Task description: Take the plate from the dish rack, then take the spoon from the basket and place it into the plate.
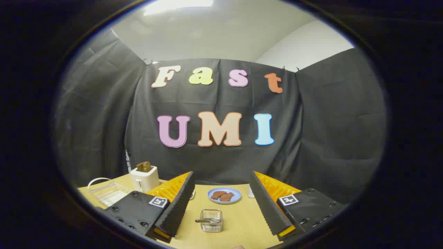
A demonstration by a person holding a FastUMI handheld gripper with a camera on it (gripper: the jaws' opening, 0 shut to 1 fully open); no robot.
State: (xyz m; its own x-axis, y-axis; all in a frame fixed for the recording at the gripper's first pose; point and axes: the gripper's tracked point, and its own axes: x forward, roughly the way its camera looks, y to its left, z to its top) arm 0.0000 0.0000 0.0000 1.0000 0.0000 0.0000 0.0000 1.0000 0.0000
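Plate: round, pale blue, flat on the wooden tabletop, beyond the fingers, carrying two brown toast-like pieces. Spoon: metallic, lying across the small square wire basket, between the fingers. Wire dish rack and white toaster far left. Bare tabletop around basket. Gripper: fingers ridged, spread wide, holding nothing, raised above tabletop.
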